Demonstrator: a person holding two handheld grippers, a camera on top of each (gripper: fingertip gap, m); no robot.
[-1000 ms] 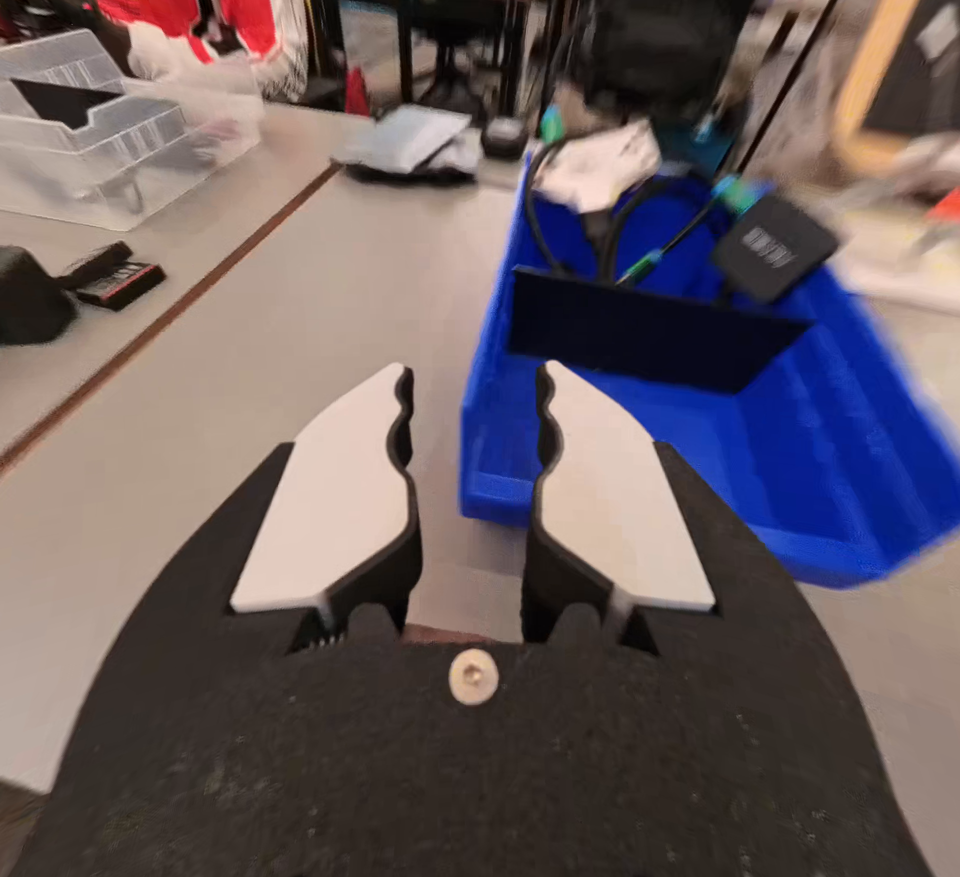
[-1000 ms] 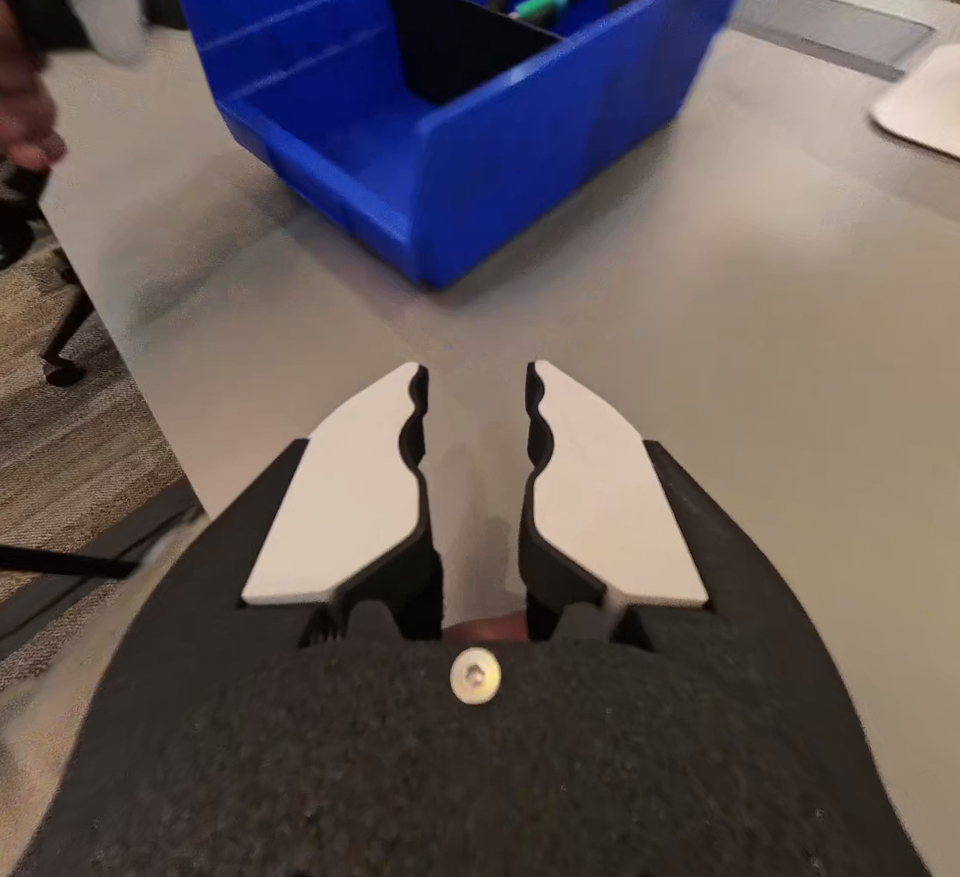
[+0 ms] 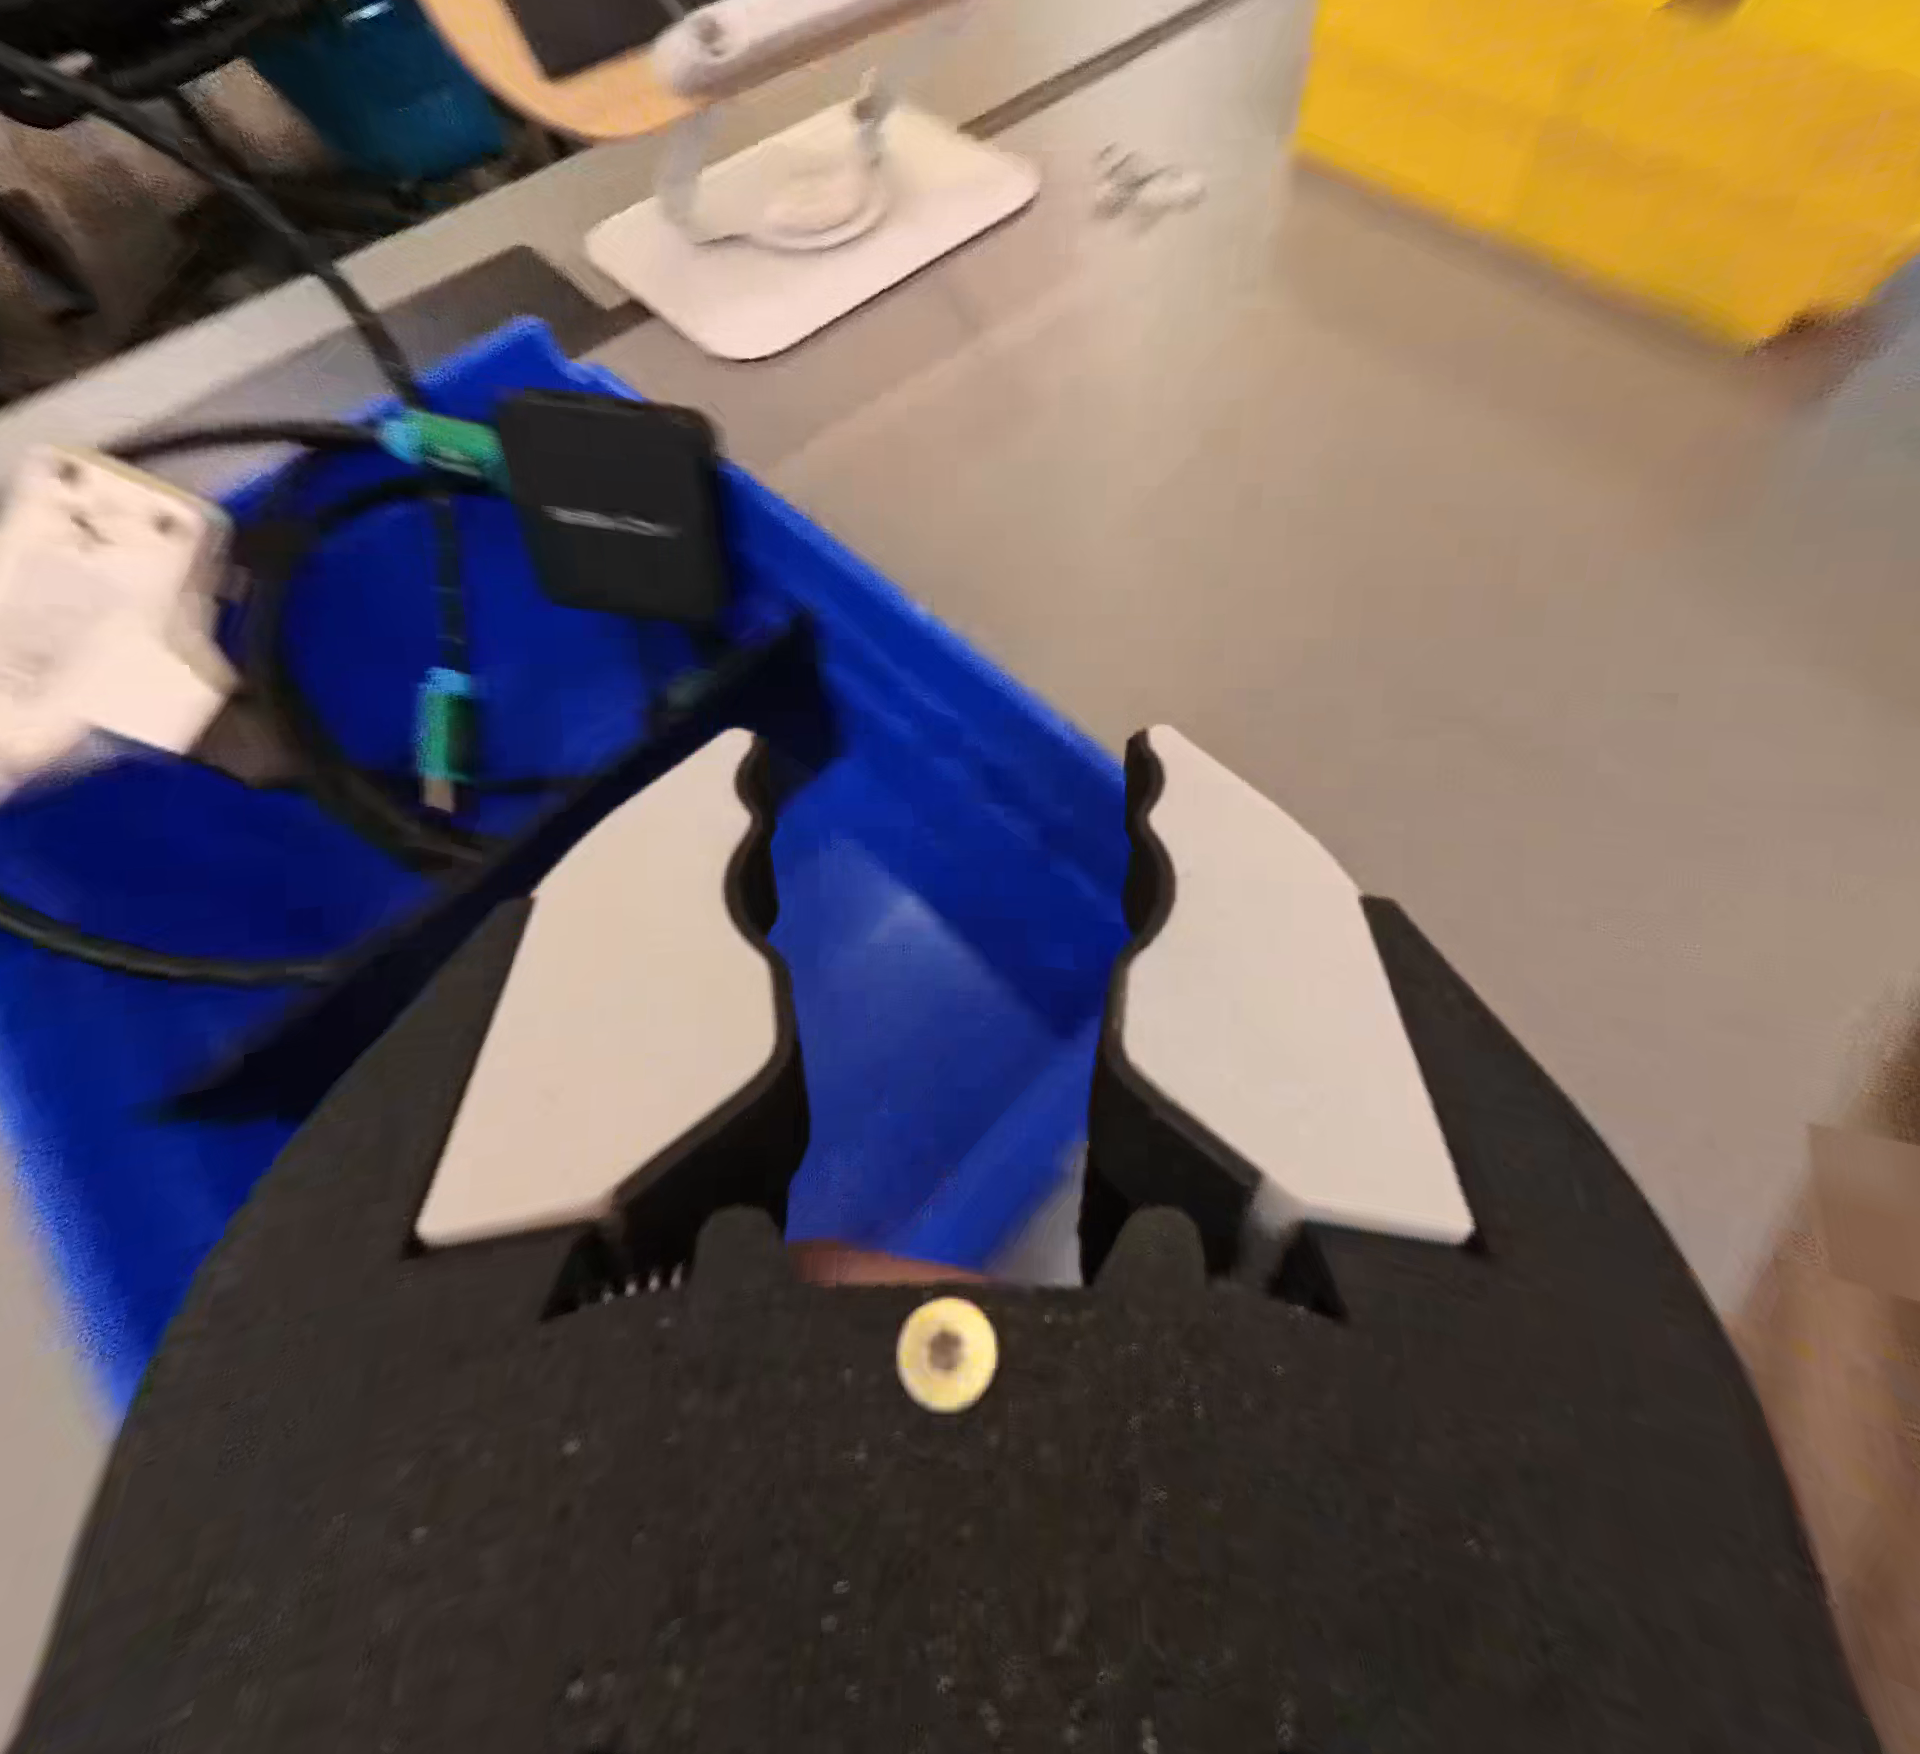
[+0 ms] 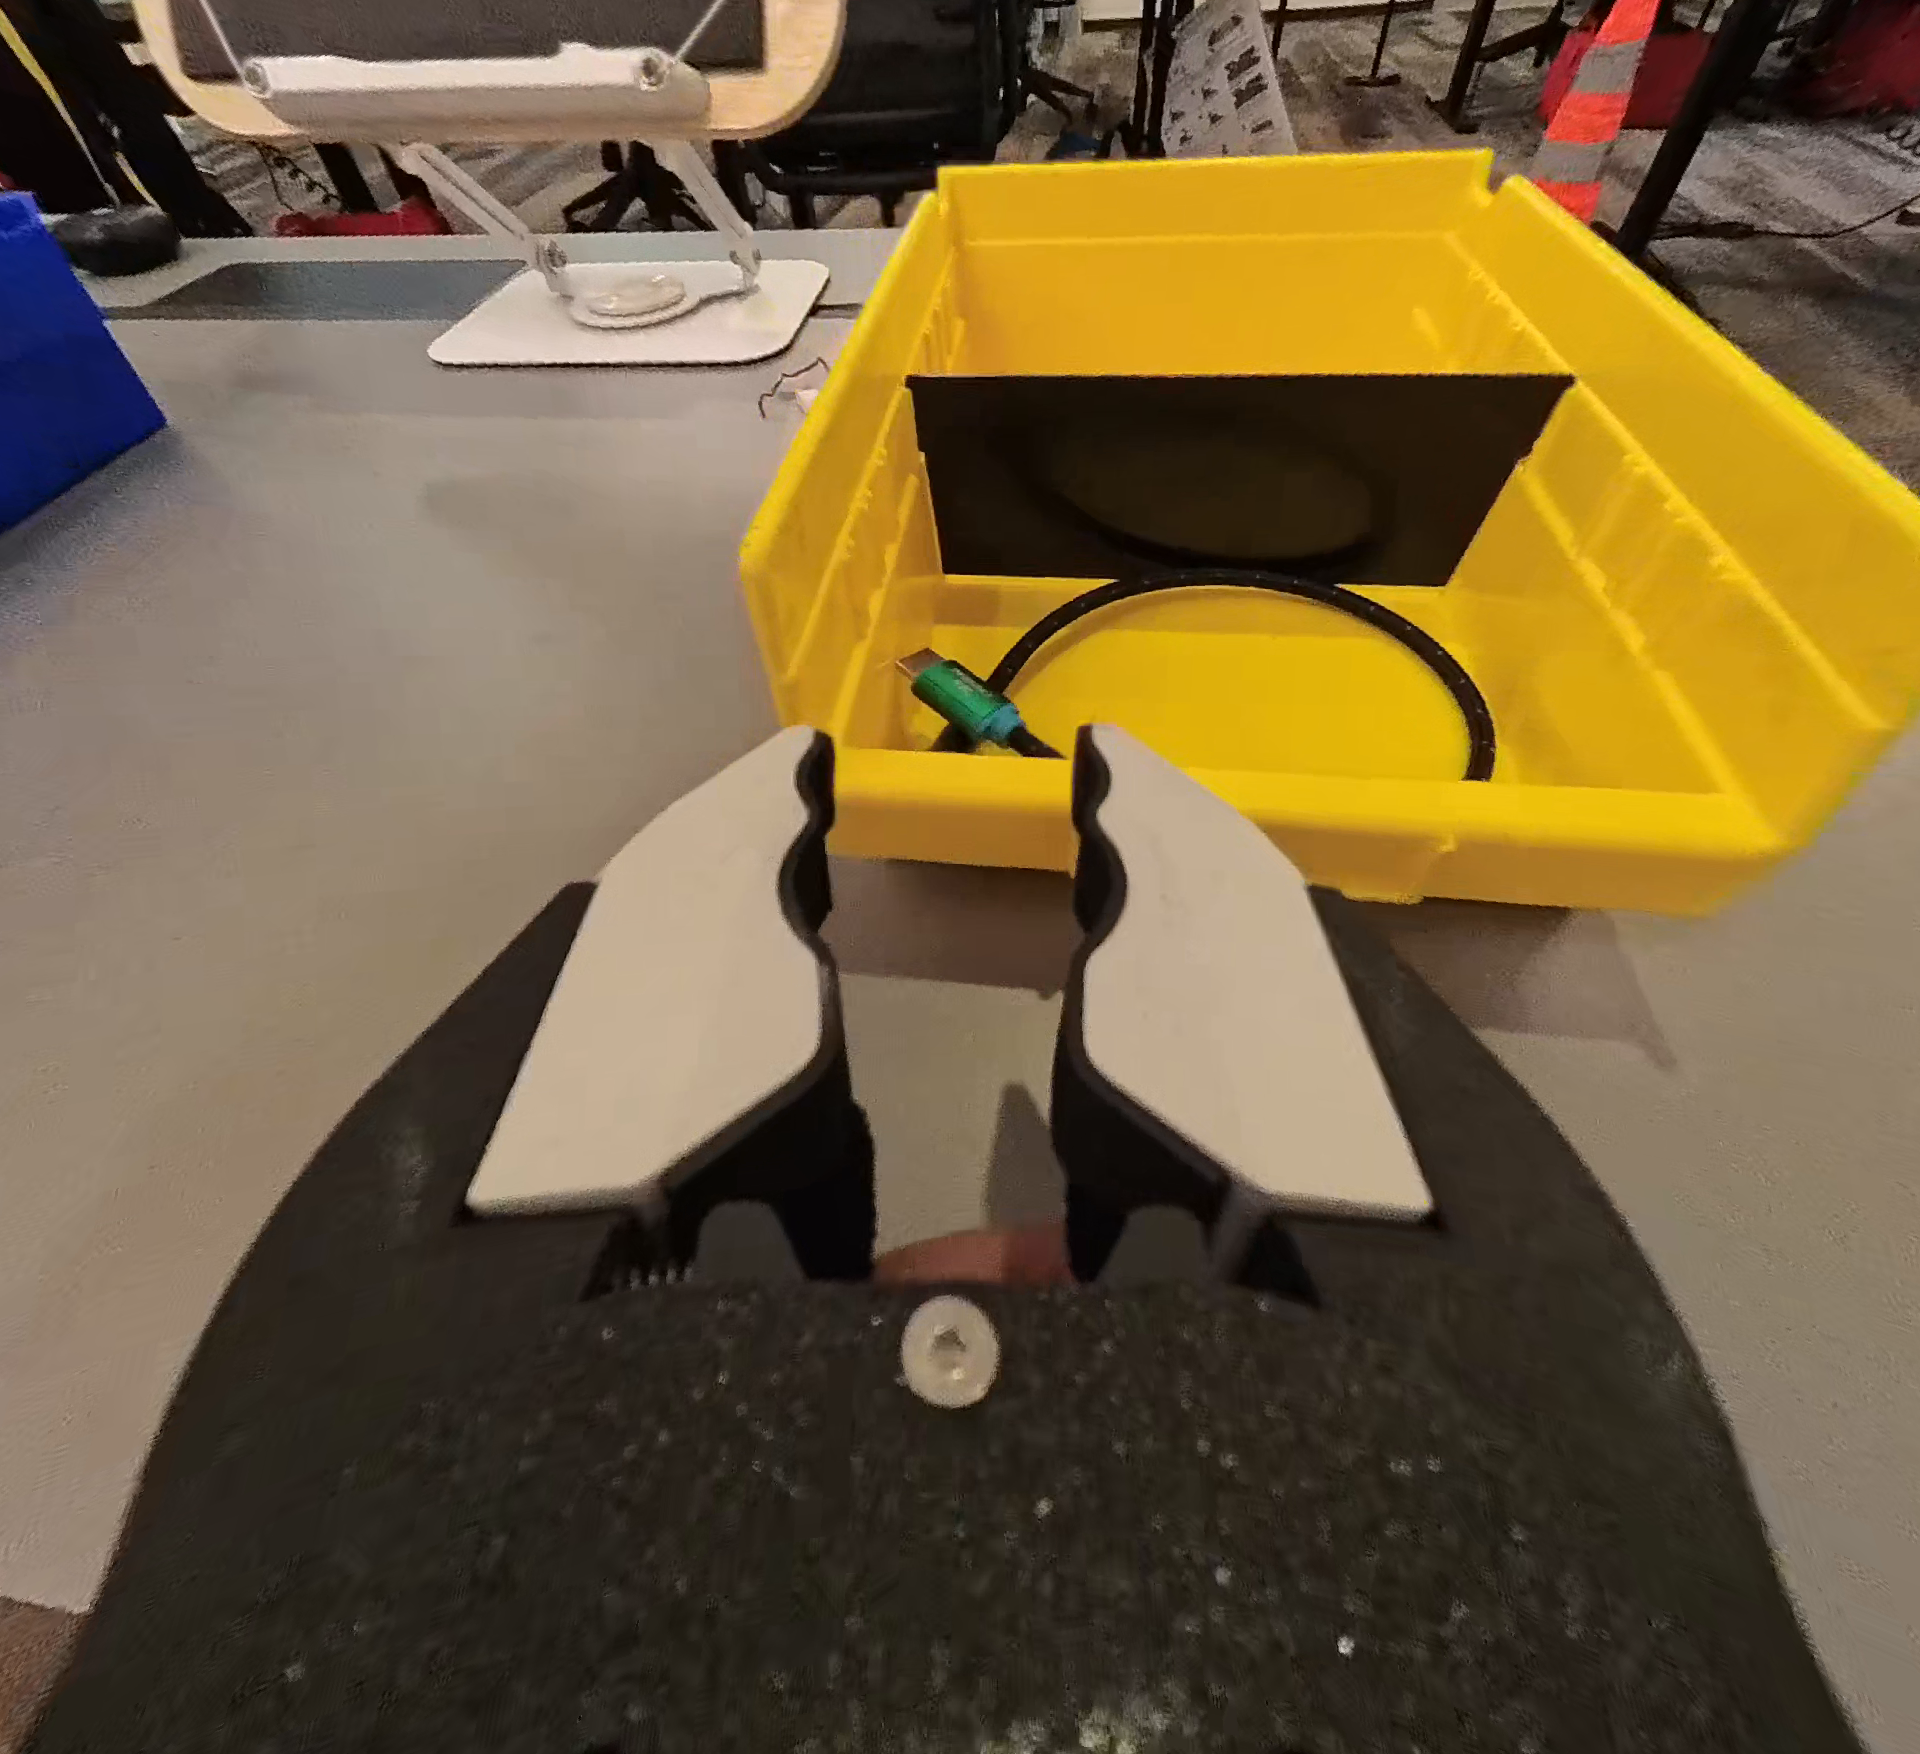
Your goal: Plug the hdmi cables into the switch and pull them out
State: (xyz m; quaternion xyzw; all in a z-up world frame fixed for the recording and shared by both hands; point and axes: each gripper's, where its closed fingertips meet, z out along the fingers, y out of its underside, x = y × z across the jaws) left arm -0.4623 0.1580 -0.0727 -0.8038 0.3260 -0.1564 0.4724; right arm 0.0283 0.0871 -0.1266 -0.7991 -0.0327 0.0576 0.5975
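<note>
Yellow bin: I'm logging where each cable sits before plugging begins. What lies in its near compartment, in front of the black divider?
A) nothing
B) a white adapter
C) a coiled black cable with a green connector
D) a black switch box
C: in the right wrist view, a coiled black cable with a green connector lies on the yellow bin floor, in front of the black divider.

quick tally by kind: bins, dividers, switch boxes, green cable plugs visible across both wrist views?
Bins: 2, blue bin and yellow bin.
Black dividers: 2, one in the yellow bin, one in the blue bin.
Switch: 1, black box in the blue bin.
Green plugs: 3, two in the blue bin, one in the yellow bin.
Total: 8.
</note>
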